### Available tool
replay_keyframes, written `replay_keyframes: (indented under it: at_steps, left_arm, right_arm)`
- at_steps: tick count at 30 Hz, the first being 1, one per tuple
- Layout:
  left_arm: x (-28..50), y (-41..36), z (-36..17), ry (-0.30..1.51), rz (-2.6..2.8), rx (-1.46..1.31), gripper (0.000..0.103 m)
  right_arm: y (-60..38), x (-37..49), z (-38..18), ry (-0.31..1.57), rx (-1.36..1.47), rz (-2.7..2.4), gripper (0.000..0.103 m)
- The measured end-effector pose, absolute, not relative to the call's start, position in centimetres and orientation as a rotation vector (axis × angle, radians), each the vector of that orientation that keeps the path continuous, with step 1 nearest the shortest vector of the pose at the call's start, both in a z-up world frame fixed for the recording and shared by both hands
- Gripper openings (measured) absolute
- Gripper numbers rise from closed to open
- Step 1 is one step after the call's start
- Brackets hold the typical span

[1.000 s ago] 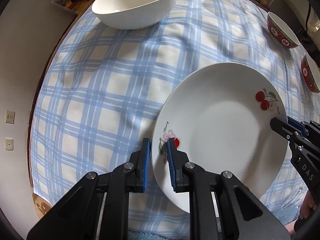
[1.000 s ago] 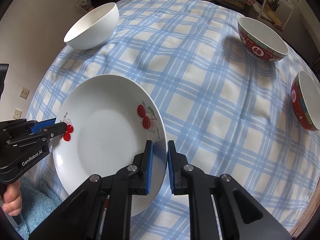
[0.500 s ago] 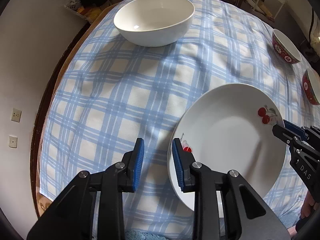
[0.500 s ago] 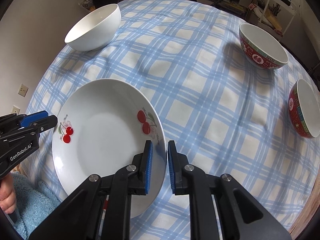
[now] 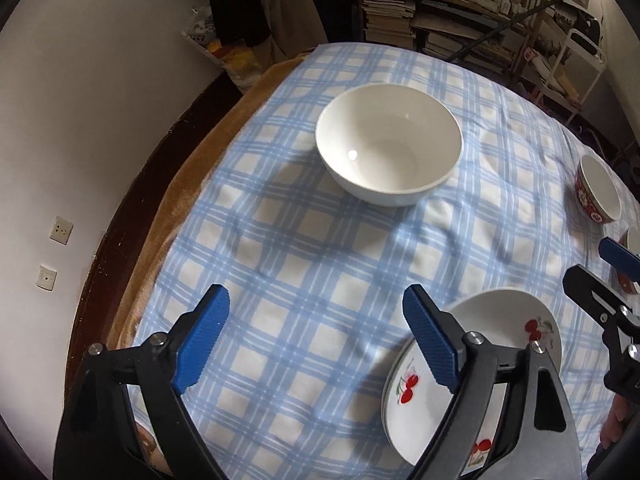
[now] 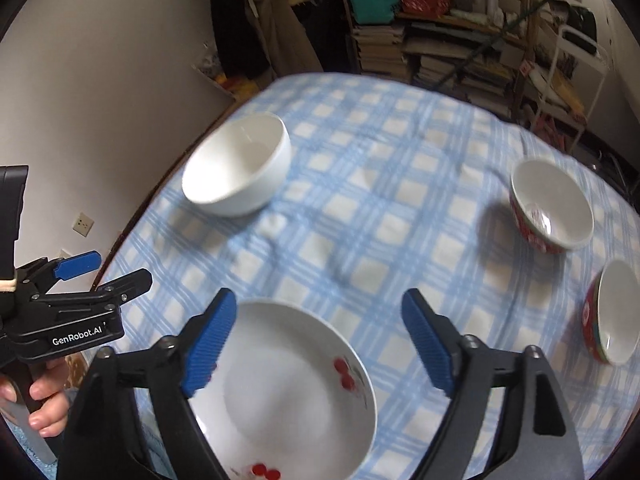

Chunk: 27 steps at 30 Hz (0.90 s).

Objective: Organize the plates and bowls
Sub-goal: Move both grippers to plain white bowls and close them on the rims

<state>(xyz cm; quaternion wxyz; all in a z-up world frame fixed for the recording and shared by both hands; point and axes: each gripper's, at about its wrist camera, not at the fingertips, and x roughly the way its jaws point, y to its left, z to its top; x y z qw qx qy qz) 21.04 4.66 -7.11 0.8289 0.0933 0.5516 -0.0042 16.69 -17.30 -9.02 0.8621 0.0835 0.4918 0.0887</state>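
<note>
A white plate with red cherries lies on the blue checked tablecloth at the near edge; in the left wrist view it looks like a stack of plates, partly hidden by my fingers. My left gripper is open and empty, up and left of the plate. My right gripper is open and empty above the plate's far rim. A large white bowl sits at the far left. Two red bowls sit at the right.
The table's dark rim and a white wall with sockets are at the left. Shelves of books and a white cart stand beyond the far edge.
Both grippers have let go of the plate and opened wide. Both have lifted and drawn back, and the plate now rests on the cloth.
</note>
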Motion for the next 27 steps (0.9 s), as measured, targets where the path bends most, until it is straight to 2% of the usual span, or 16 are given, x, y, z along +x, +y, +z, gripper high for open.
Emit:
replay_keyframes:
  at_steps: [2, 12, 27]
  left_arm:
    - [22.6, 5.0, -6.3, 1.163, 0.008, 0.186, 0.09]
    - [29.4, 6.3, -5.1, 1.155, 0.04, 0.119, 0.091]
    - [33.7, 5.9, -10.9, 1.184, 0.021, 0.087, 0.091]
  right_arm:
    - [-16.9, 18.0, -8.1, 1.011, 0.166, 0.198, 0.102]
    - [-15.9, 23.8, -6.3, 0.998, 0.127, 0.187, 0.102]
    - [-15.0, 29.7, -10.9, 1.081, 0.194, 0.157, 0.101]
